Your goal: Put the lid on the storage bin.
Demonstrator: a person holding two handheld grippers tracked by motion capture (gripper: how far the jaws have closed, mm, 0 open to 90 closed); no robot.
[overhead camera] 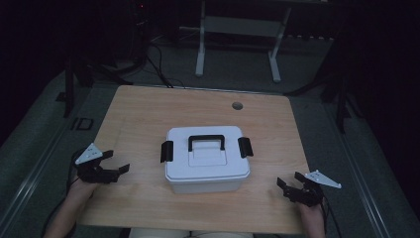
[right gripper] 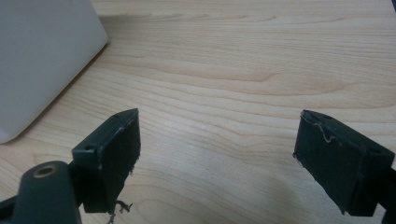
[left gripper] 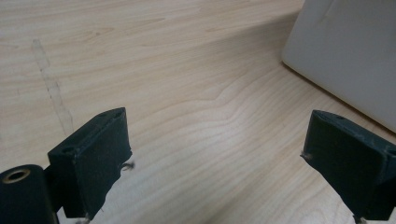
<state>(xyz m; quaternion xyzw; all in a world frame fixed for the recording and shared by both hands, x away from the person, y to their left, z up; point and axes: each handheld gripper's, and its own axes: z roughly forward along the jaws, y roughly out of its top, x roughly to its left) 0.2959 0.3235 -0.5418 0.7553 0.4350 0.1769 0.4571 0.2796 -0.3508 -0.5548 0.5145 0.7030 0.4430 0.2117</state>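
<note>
A white lidded storage box (overhead camera: 207, 159) with a black carry handle (overhead camera: 206, 142) and black side latches sits mid-table on the light wooden table (overhead camera: 138, 114). The left gripper (overhead camera: 117, 163) rests near the table's left edge, the right gripper (overhead camera: 289, 181) near its right edge, both with jaws spread, well apart from the box

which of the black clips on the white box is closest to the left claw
The clip on the box's left end, facing the left claw. The other clip sits on the opposite end, toward the right claw; the black handle lies between them on the lid.
</note>
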